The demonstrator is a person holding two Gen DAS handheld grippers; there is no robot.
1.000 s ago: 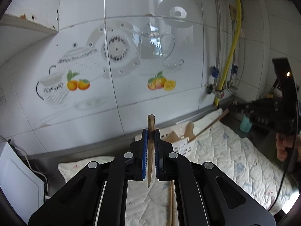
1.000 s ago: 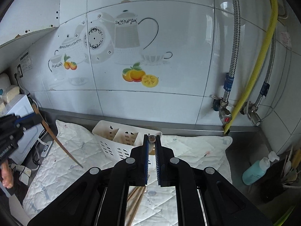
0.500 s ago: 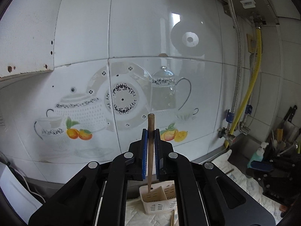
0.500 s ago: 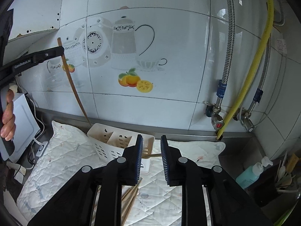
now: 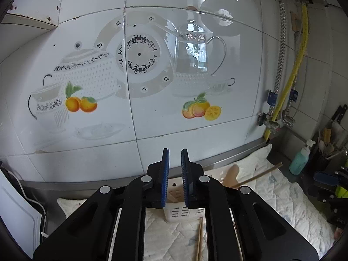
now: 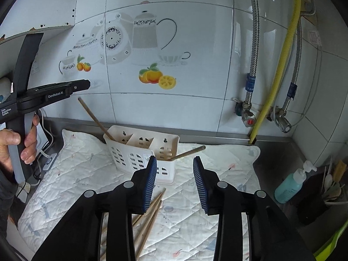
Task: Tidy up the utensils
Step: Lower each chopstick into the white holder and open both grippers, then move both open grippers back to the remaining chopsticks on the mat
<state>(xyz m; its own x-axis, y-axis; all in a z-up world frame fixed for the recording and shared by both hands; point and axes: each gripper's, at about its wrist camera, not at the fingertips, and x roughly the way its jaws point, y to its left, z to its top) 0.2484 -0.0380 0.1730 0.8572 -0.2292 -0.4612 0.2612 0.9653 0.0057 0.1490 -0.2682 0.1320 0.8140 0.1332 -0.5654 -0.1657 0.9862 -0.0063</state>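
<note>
Leaning up-left in the caddy [image 6: 141, 150], the chopstick [image 6: 94, 117] (released) clears both opening, empty hand-held grippers [image 6: 175, 180].

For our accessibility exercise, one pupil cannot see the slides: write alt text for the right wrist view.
Empty right tongs, jaws opening, face a white slotted utensil caddy on a quilted mat. One chopstick leans in its left compartment, another in its right; loose chopsticks lie below. The left tongs hover at left.

The wall tiles [image 6: 195, 113] are smooth and shiny. The white basket [image 6: 139, 152] looks like plastic. The chopsticks [image 6: 152, 213] are wood. The quilted mat [image 6: 87, 174] is soft cloth. The pipe [image 6: 253, 43] is ridged metal.
</note>
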